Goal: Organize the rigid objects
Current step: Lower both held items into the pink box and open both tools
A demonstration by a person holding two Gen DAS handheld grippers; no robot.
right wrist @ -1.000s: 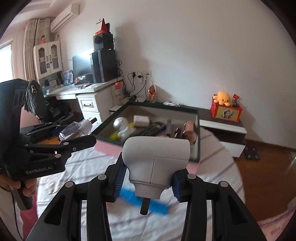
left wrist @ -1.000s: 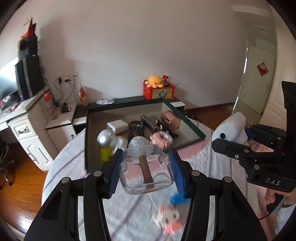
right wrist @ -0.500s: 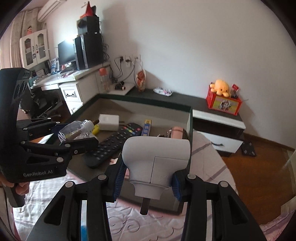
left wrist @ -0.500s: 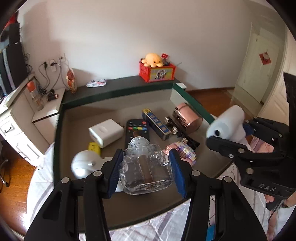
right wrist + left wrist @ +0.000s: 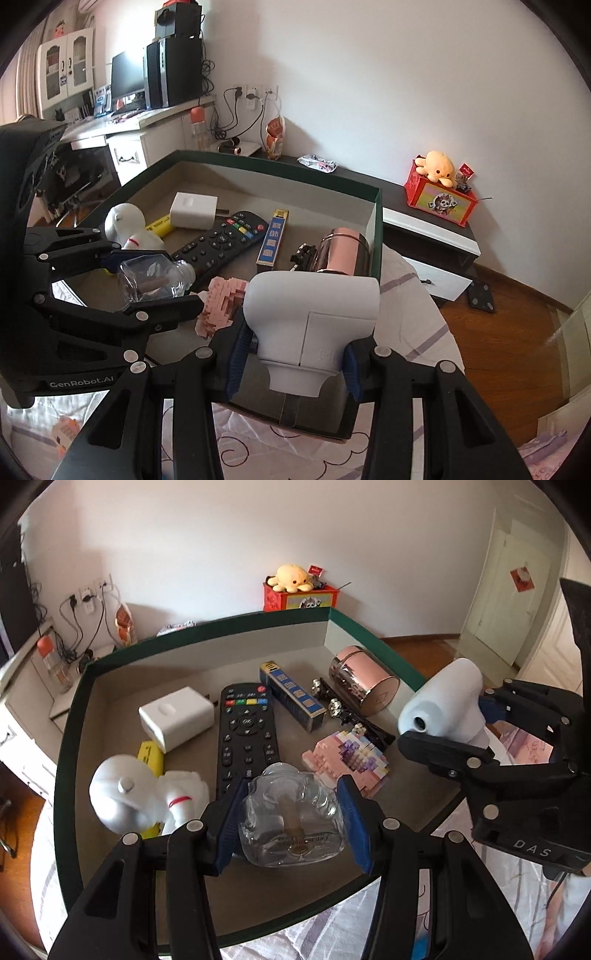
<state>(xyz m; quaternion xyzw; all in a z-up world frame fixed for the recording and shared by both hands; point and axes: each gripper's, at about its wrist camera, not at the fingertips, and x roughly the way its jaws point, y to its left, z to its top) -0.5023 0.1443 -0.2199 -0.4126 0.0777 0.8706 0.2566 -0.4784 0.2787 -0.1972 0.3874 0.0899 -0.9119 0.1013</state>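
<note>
Green-rimmed box [image 5: 207, 635], glass bottle [image 5: 291, 823] clamped in left gripper [image 5: 291, 823]

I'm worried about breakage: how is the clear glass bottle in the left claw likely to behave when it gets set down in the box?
The glass bottle looks rigid and probably fragile, so a hard drop could chip it. Its smooth surface may slip between the left claw pads. Lying on its side, its flat-looking faces should keep it from rolling inside the box.

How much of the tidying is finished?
Mostly done: the remote, charger, astronaut toy and pink jar lie in the green box. The left gripper holds a glass bottle, the right gripper a white device, both over it.
</note>
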